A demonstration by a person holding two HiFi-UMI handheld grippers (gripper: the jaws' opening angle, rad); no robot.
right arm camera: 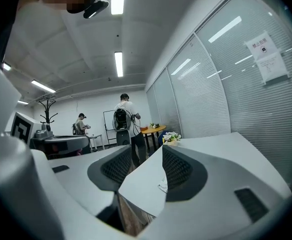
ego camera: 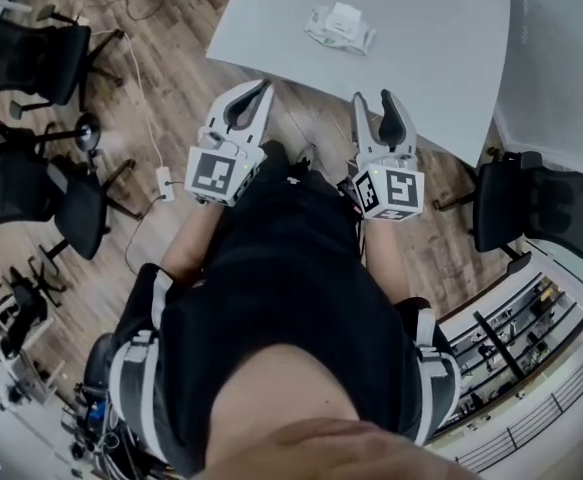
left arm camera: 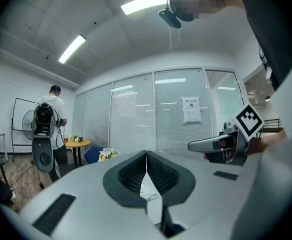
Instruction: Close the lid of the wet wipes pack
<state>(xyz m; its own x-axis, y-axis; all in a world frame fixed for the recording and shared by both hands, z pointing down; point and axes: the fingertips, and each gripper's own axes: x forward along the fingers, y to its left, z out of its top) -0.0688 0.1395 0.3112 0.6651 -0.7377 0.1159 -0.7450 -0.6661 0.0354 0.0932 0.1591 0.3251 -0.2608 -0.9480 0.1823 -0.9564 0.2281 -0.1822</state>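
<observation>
Nearest to the camera is the person's dark shirt, and both forearms reach forward from it. Each hand holds one gripper, and both point toward the near edge of the grey table point(ego camera: 441, 58).

The left gripper point(ego camera: 262, 89) has its jaws pressed together: in the left gripper view point(left arm camera: 146, 153) the two dark pads meet at the tips and nothing is between them. The right gripper point(ego camera: 375, 99) has its jaws spread. In the right gripper view point(right arm camera: 148, 152) a clear gap stands between the pads, and only the table corner and the wooden floor show through it. It holds nothing.

The wipes pack point(ego camera: 340, 27) lies further on, on the table top, well apart from both grippers. In the head view it is beyond their tips, between the two lines in which they point, and somewhat closer to the right one. It is a small white and pale packet, and nothing touches it. A white part on its top seems raised, but it is too small to say if the lid is open. In the right gripper view the pack point(right arm camera: 163, 184) shows as a small white shape in the gap between the jaws, far ahead on the table.

Around the table stand black office chairs, one at the right point(ego camera: 541, 208) and some at the left point(ego camera: 31, 60). In the gripper views other people point(right arm camera: 125, 115) stand far back in the room.
</observation>
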